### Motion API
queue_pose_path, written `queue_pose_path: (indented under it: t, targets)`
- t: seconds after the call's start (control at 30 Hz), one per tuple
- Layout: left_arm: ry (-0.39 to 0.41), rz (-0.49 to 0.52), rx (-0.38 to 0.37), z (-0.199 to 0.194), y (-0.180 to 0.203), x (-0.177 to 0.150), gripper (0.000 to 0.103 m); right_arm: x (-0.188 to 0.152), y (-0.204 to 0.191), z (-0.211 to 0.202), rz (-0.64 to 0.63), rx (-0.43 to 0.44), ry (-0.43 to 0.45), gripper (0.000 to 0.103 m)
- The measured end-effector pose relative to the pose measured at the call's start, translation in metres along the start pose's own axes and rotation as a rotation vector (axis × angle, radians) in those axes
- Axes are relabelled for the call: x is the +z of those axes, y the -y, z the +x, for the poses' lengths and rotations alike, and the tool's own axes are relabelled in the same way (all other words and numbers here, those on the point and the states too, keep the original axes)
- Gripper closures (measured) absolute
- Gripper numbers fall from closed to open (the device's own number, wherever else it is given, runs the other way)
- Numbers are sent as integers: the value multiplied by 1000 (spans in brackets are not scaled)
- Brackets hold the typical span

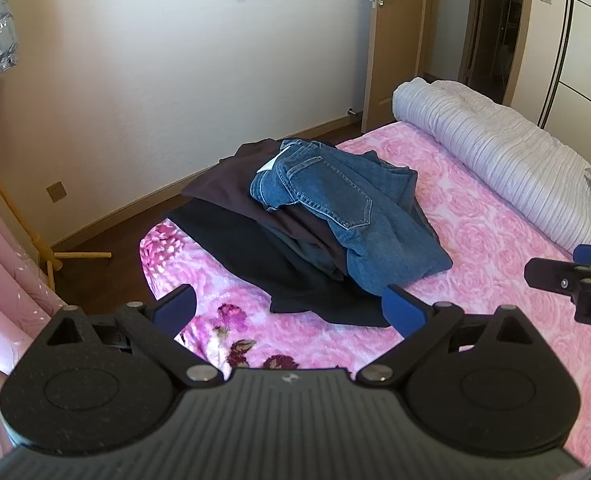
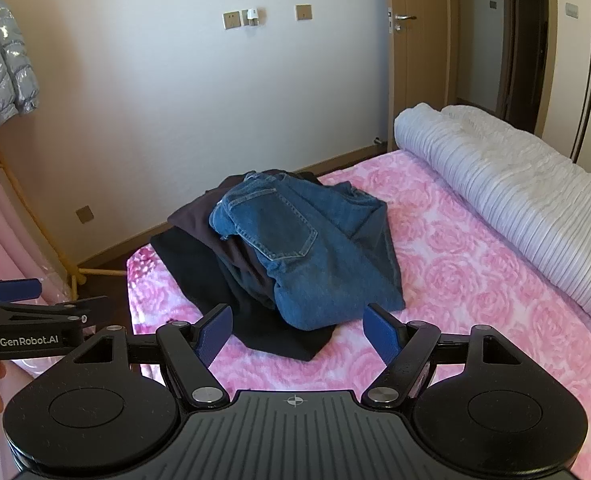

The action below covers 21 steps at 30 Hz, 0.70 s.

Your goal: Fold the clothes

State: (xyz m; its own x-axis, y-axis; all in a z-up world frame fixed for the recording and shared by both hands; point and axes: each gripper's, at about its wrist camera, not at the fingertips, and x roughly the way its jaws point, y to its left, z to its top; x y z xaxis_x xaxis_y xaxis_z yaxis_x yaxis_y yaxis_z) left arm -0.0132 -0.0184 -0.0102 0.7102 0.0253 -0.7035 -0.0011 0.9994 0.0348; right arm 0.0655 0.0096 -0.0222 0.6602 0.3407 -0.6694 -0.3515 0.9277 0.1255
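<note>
A pink rose-patterned bedspread (image 1: 475, 248) covered the bed, and a rolled white striped quilt (image 1: 495, 152) lay along its far side. A silver puffer jacket (image 2: 3, 64) hung at the left, above a wooden rack (image 1: 55, 256) standing by pink curtains (image 1: 3, 304). The pale wall carried brass-coloured switch plates (image 2: 231, 20) (one low outlet (image 2: 84, 214) too). The wooden door (image 2: 407, 80) stood beyond, steel handle (image 2: 405, 17) showing.
</note>
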Motion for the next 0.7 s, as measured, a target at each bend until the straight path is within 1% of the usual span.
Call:
queue_pose_path:
  t: [0.13,0.4,0.53,0.7]
  targets:
    - [-6,2,13,-3,2,-5,5,-1,2,-1,-2,10,-3,27]
    - [13,24,32,-14,5,-12,5,-3,5,-4,-12,36,-3,27]
    - [5,26,36,-15,5,-14,5,-4,7,-4,-14,41,-7,27]
    - [13,43,32,-17,6,-14,5,-5,11,-6,-4,37,-7,27]
